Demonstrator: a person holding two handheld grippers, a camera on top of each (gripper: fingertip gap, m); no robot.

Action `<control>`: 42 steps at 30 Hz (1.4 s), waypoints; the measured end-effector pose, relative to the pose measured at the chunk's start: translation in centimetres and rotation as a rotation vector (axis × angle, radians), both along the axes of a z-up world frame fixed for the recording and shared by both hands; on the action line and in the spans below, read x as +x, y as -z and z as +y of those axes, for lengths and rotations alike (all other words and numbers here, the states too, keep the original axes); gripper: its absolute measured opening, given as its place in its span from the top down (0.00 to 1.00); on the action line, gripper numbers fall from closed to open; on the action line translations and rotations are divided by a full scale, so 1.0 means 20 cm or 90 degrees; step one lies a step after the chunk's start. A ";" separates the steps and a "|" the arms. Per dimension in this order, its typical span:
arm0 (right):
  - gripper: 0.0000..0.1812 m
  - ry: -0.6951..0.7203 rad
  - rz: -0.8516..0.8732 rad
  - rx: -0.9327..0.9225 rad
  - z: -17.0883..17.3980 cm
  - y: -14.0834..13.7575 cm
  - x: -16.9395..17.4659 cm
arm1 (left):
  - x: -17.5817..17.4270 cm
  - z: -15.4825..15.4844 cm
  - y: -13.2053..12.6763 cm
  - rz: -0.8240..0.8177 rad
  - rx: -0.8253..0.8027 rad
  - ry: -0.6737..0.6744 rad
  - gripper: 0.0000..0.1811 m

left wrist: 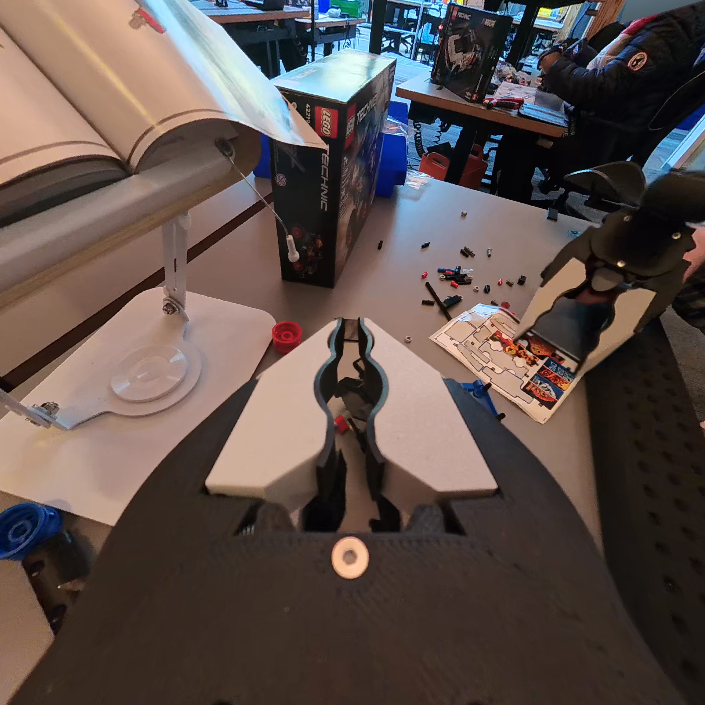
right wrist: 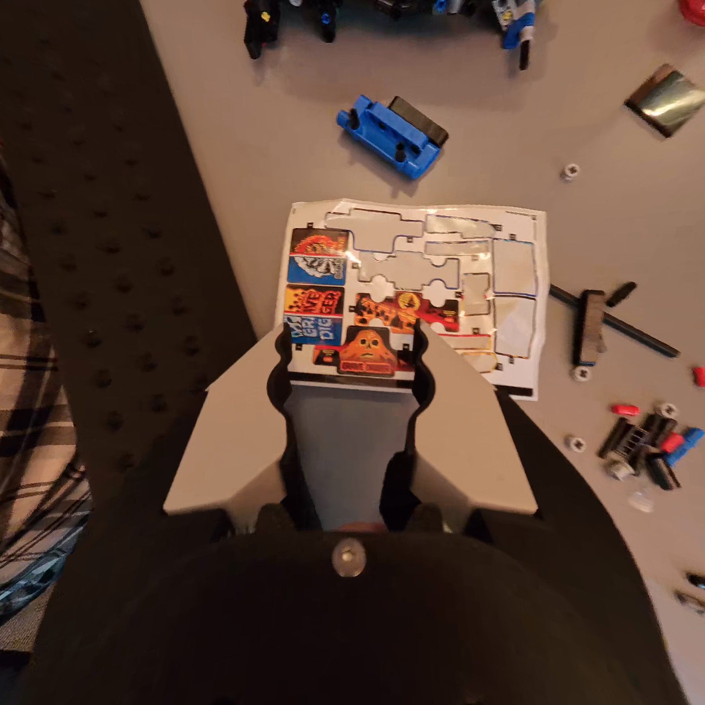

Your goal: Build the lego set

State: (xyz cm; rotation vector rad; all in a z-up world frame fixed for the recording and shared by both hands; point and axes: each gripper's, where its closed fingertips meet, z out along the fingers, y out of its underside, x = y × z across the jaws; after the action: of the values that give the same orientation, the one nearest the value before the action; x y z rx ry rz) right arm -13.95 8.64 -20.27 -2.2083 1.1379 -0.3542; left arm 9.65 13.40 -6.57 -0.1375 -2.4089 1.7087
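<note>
My left gripper [left wrist: 350, 329] is shut on a thin dark glossy flat piece [left wrist: 351, 331] pinched at its fingertips. It hovers above a partly built black and blue model [right wrist: 290, 19], which also shows through the jaws in the left wrist view. My right gripper [right wrist: 349, 339] is open and empty, low over the sticker sheet [right wrist: 412, 267], with its fingertips either side of an orange skull sticker [right wrist: 368, 353]. It also shows in the left wrist view [left wrist: 547, 353] at the right. Several stickers are gone from the sheet [left wrist: 496, 354]. A blue sub-assembly [right wrist: 389, 137] lies beyond the sheet.
An open instruction book [left wrist: 95, 99] rests on a white stand [left wrist: 152, 343] at the left. The set's box [left wrist: 328, 171] stands behind. A red wheel hub [left wrist: 286, 335], a blue wheel [left wrist: 26, 528] and several loose small parts [left wrist: 457, 274] lie about. A black mat [right wrist: 95, 229] borders the table. Left tips to right tips: about 30 centimetres. My right tips are about 25 centimetres from the red wheel hub [left wrist: 286, 335], my left tips only 15 centimetres.
</note>
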 end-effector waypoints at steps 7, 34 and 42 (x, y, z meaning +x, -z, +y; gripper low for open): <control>0.74 0.004 0.015 -0.034 0.04 0.04 0.03 | 0.01 0.00 0.00 -0.001 0.000 -0.004 0.97; 1.00 0.005 0.010 -0.019 0.17 0.04 0.05 | 0.00 -0.01 0.03 -0.005 0.012 -0.004 0.97; 1.00 0.029 -0.022 -0.031 0.02 -0.04 0.11 | 0.00 -0.01 0.02 -0.007 0.007 -0.006 0.97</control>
State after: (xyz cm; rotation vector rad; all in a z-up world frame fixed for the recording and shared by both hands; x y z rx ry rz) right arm -11.73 9.11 -19.49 -2.2127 1.1748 -0.4425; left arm 9.70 13.17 -7.03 -0.1331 -2.4302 1.7028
